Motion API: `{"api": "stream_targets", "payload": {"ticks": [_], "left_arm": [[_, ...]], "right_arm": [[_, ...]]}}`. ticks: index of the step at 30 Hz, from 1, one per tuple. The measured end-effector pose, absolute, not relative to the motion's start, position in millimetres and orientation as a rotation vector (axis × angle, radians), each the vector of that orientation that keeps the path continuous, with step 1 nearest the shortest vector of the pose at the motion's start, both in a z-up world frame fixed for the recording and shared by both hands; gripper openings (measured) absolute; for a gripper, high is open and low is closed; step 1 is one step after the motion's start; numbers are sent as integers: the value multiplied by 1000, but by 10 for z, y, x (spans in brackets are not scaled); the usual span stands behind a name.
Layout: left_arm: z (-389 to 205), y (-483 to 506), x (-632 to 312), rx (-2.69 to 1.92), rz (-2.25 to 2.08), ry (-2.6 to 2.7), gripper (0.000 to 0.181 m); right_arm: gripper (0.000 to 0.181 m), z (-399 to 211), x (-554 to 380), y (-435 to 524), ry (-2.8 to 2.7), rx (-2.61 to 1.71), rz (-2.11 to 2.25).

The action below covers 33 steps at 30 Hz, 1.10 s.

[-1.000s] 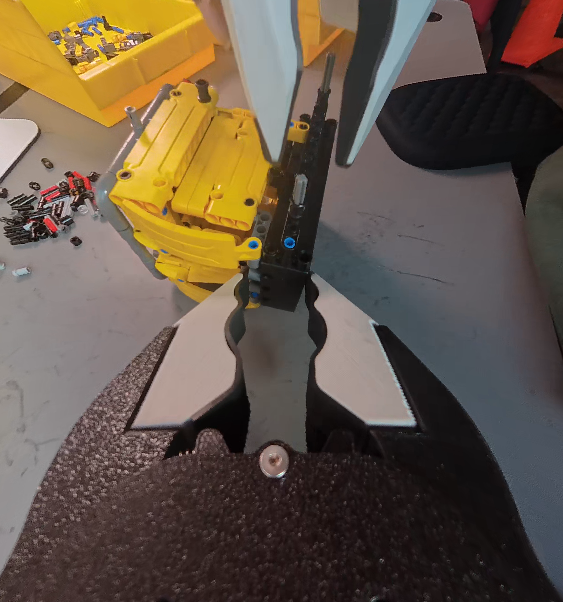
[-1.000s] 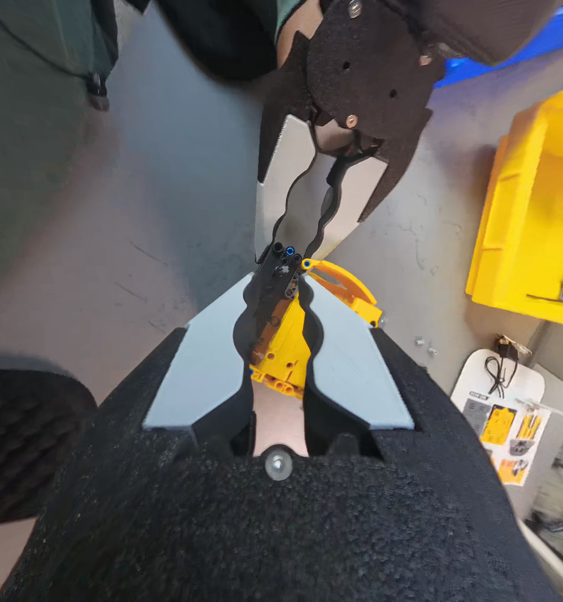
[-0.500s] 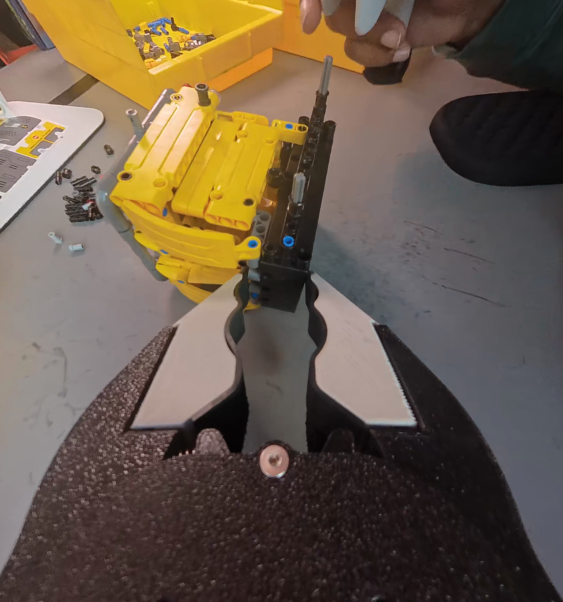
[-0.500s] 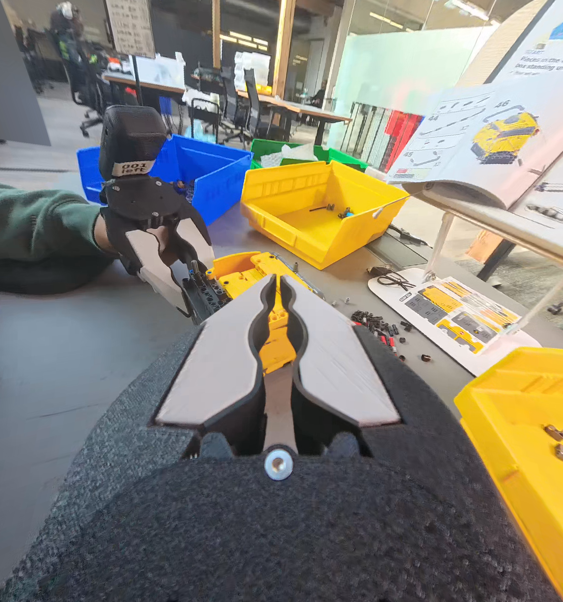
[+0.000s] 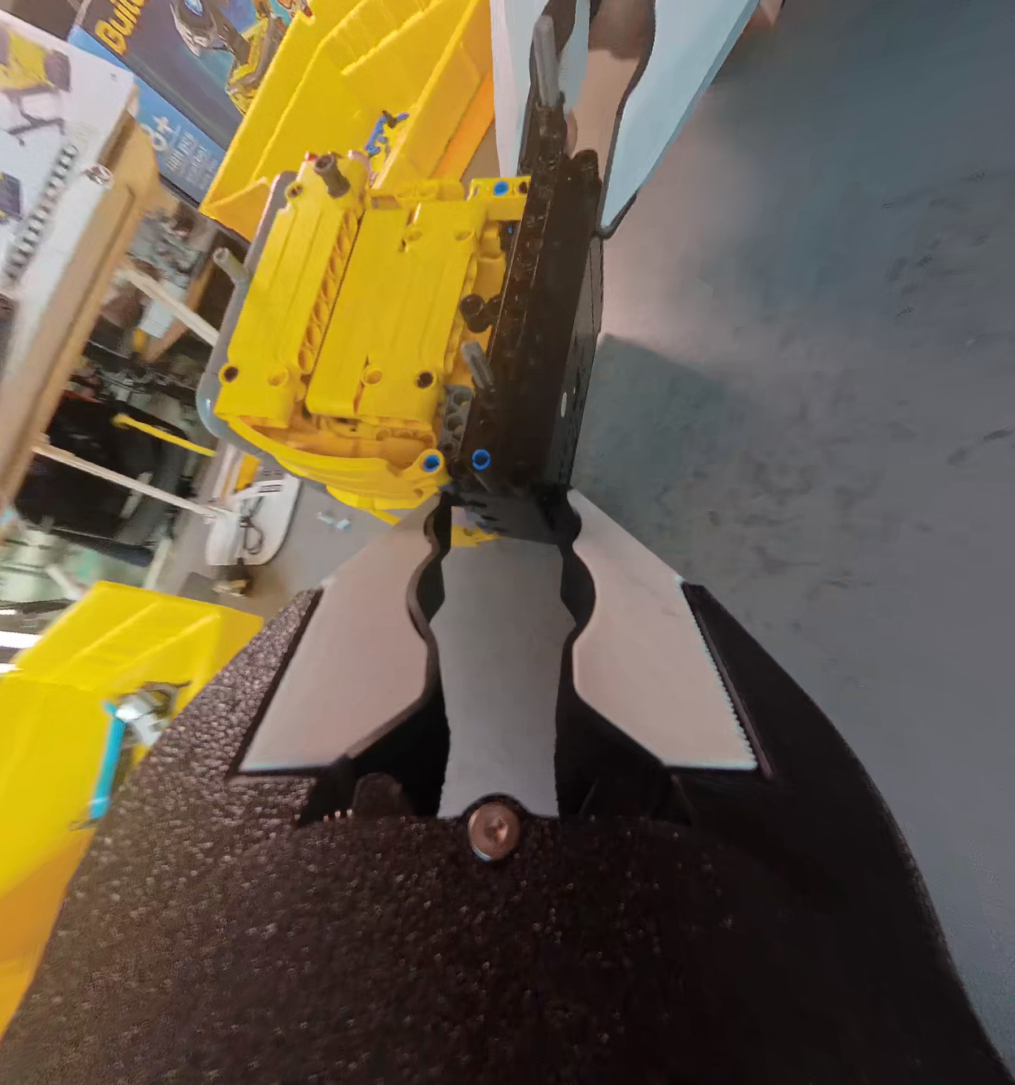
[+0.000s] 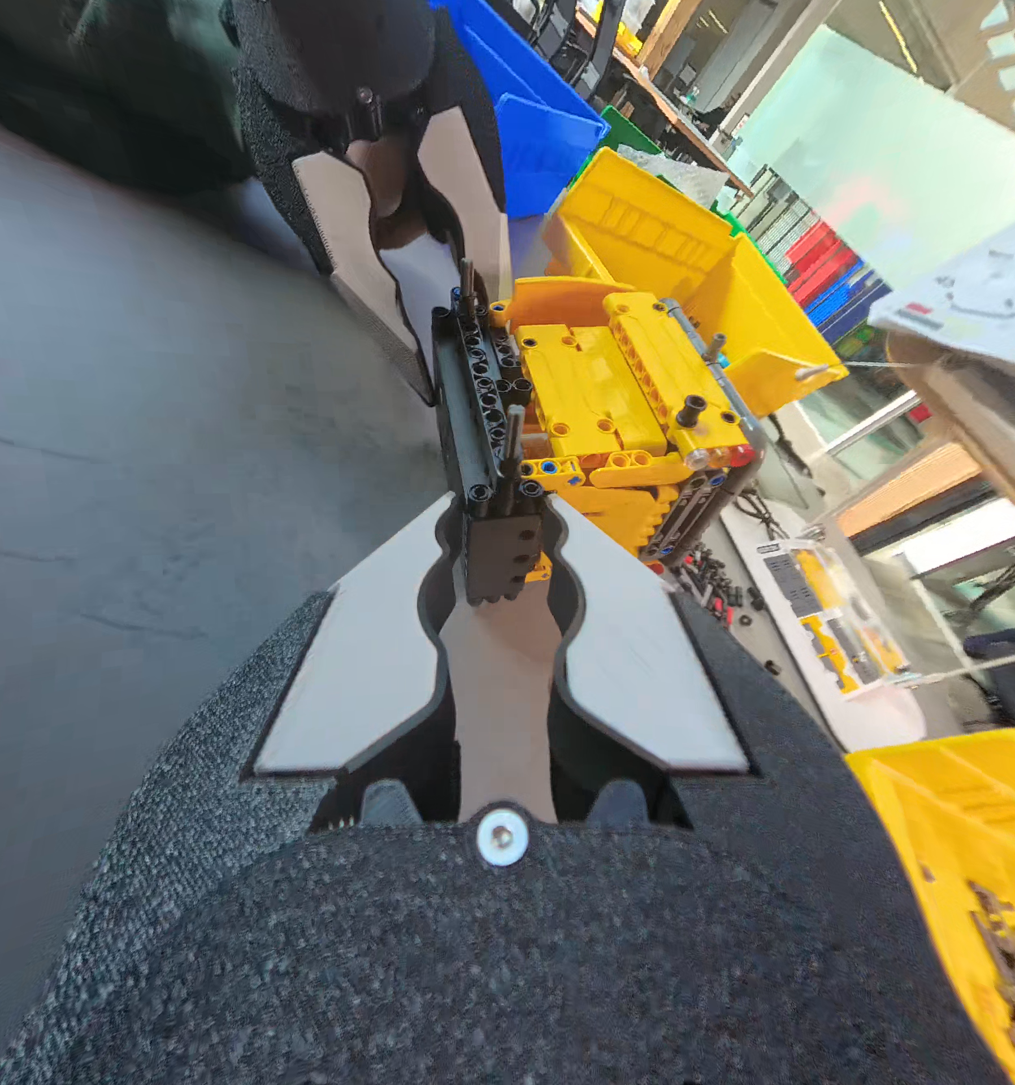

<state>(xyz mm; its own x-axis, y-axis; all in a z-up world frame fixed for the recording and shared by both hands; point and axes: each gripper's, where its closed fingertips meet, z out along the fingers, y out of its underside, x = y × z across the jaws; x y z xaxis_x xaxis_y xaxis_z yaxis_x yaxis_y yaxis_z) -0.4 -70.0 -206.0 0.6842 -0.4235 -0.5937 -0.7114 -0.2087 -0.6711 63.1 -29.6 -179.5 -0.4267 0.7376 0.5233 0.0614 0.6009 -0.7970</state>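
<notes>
We see the left gripper (image 5: 502, 516) clenched on one end of the black beam (image 5: 543, 329) of the yellow brick model (image 5: 346, 329), and the right gripper (image 6: 502, 528) clenched on the opposite end. The beam's long axis runs between the two, above the grey table (image 6: 141, 469). Both views are tilted and blurred; yellow bins (image 6: 669, 246) sit beyond.
</notes>
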Motion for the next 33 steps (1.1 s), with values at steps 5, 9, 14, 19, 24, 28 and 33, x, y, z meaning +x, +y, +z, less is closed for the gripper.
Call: {"api": "stream_targets", "payload": {"ticks": [5, 9, 14, 19, 24, 28, 33], "left_arm": [[-2040, -641, -120, -1760, 688, 988, 35], [-2028, -638, -130, -1736, 764, 1009, 35], [-2013, -641, -120, -1720, 811, 1024, 35], [-2131, -651, -154, -1774, 824, 1060, 31], [-2165, -647, -139, -1796, 761, 1051, 31], [-2148, -665, -107, -1823, 638, 1003, 31], [-2079, -727, -43, -1849, 428, 909, 31]], "right_arm": [[25, -1907, 665, -334, -1882, -411, 590], [25, -1932, 682, -355, -1882, -374, 528], [25, -1949, 701, -359, -1874, -365, 485], [25, -1962, 678, -330, -1863, -358, 435], [25, -1953, 674, -303, -1855, -376, 448], [25, -1946, 671, -295, -1847, -389, 455], [26, -1879, 680, -312, -1825, -455, 548]]}}
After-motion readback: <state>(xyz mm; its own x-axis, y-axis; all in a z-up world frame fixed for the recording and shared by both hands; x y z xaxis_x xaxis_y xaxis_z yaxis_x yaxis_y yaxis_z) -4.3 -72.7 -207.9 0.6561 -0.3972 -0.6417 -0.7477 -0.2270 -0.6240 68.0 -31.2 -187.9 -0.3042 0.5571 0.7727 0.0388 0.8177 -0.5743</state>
